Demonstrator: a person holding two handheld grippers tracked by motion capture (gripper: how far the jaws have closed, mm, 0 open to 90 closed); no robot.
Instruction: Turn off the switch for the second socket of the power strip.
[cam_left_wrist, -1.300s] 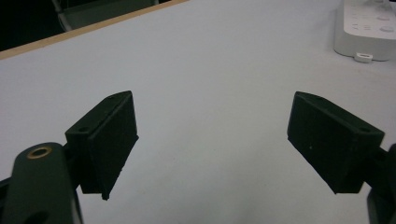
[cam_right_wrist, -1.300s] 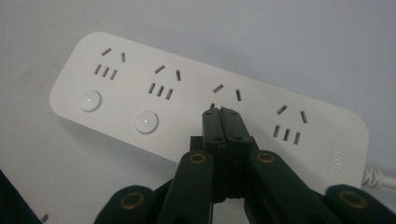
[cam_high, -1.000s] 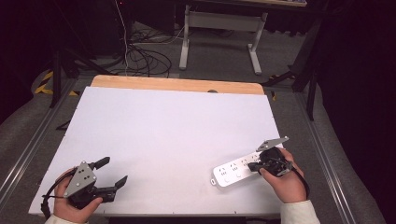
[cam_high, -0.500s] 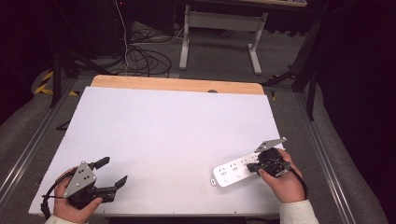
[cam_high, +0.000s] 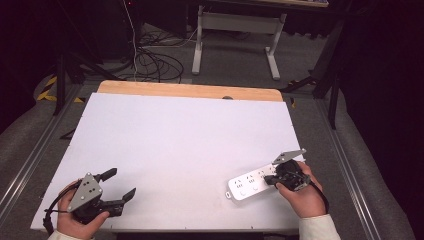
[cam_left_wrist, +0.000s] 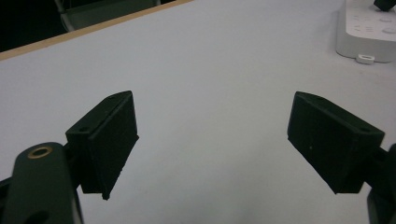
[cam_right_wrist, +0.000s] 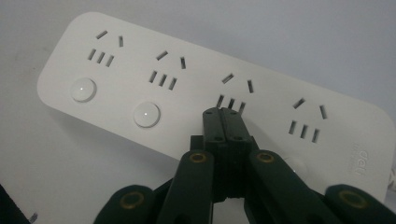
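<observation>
White table (cam_high: 175, 145), right claw (cam_right_wrist: 223, 112) closed on power strip (cam_right_wrist: 140, 79), left claw (cam_left_wrist: 212, 144) wide open

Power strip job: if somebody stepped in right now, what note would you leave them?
Right gripper: shut, tips over the third button spot of the power strip, near the table's front right edge; whether they press it cannot be told.
Left gripper: open, holding nothing, at the front left.
Done: cannot tell whether any button is pressed.
Left: probably the remaining buttons; two round ones show beside the tips.
</observation>
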